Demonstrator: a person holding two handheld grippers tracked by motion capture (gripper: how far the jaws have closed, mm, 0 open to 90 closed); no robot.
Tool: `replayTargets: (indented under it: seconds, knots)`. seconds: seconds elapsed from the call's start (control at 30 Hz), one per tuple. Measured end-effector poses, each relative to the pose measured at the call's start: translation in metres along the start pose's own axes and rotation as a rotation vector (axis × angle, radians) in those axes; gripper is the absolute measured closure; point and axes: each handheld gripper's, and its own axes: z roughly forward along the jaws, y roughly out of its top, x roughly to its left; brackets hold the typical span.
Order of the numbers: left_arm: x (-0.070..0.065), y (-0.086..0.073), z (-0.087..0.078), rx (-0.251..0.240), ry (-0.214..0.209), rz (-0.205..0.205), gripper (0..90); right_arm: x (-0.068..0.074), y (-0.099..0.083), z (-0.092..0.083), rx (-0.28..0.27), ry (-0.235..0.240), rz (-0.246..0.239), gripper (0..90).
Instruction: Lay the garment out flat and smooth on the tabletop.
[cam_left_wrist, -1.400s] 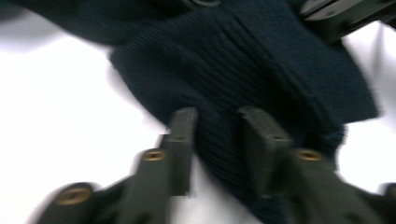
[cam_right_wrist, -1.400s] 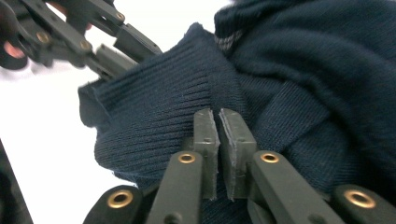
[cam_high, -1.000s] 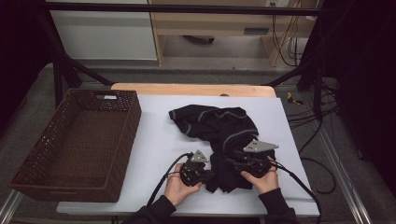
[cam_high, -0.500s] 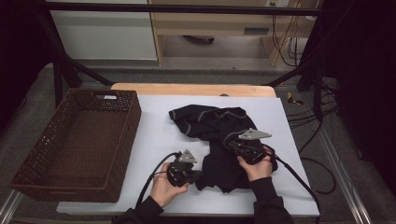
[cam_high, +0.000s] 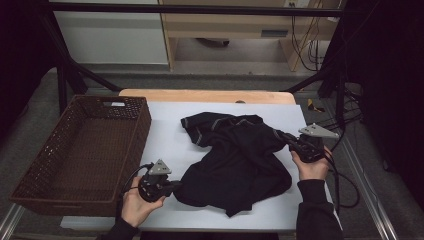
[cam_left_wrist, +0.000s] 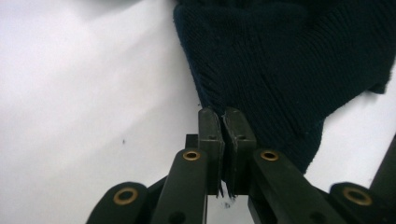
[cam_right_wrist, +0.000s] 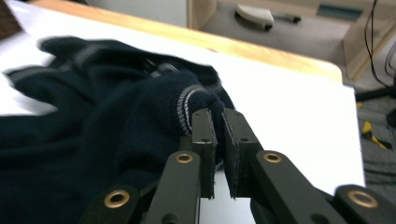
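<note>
A dark navy knitted sweater (cam_high: 235, 155) lies crumpled on the white table (cam_high: 165, 140). My left gripper (cam_high: 176, 186) sits at the garment's near-left corner. In the left gripper view its jaws (cam_left_wrist: 224, 112) are shut on the edge of the knit (cam_left_wrist: 280, 60). My right gripper (cam_high: 281, 136) is at the sweater's right side, raised a little. In the right gripper view its jaws (cam_right_wrist: 215, 114) have just been closing and now pinch a fold of the sweater (cam_right_wrist: 116, 121) beside a grey-striped band. The cloth is stretched between the two grippers.
A brown wicker basket (cam_high: 142, 125), empty, stands on the left of the table. A wooden strip (cam_high: 210, 95) runs along the far edge. Cables (cam_high: 345, 175) trail off the right side. Bare white table shows between the basket and the sweater.
Both hands have moved apart: the left one went left along the near edge, the right one went right and away. The sweater has spread out between them. The right jaws closed on the cloth.
</note>
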Motion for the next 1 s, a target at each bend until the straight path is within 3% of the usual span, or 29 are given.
replayTargets:
  seconds: [0.1,0.13,0.17,0.27,0.4,0.5,0.53,0.63,0.73,0.87,0.9,1.0]
  knots:
    - [-0.003,0.000,0.009,-0.015,-0.019,0.006,84.9,-0.004,-0.009,0.007,0.022,0.032,0.002,76.7]
    - [-0.003,0.000,0.010,-0.017,-0.022,0.004,83.3,-0.003,-0.014,0.007,0.009,0.055,-0.001,66.6]
    - [-0.005,0.002,0.013,-0.017,-0.020,0.003,82.3,-0.001,-0.015,0.008,0.004,0.060,-0.004,61.9]
    - [-0.008,0.010,0.017,-0.070,0.010,0.000,65.5,0.008,-0.022,0.006,0.010,0.065,-0.033,44.3]
    - [-0.008,0.021,0.026,-0.126,0.047,-0.009,42.7,0.017,-0.031,-0.002,0.012,0.086,-0.043,33.4]
    - [-0.006,0.027,0.038,-0.117,0.059,-0.022,40.3,0.022,-0.040,-0.007,0.031,0.103,-0.043,27.5]
    - [-0.004,0.028,0.044,-0.108,0.034,-0.046,39.0,0.024,-0.044,-0.008,0.041,0.108,-0.044,25.9]
    - [-0.003,0.031,0.057,-0.087,-0.001,-0.069,38.9,0.028,-0.055,-0.009,0.081,0.117,-0.069,25.3]
    - [-0.004,0.031,0.065,-0.056,-0.009,-0.071,39.7,0.026,-0.063,-0.008,0.103,0.123,-0.051,26.4]
    - [-0.006,0.026,0.069,-0.037,-0.017,-0.042,55.3,0.020,-0.074,-0.007,0.137,0.126,-0.006,32.9]
    - [-0.006,0.025,0.069,-0.035,-0.005,-0.017,58.2,0.019,-0.075,-0.006,0.145,0.129,-0.004,35.2]
    - [-0.006,0.025,0.064,-0.014,-0.011,0.002,73.8,0.017,-0.080,-0.003,0.163,0.159,0.004,48.7]
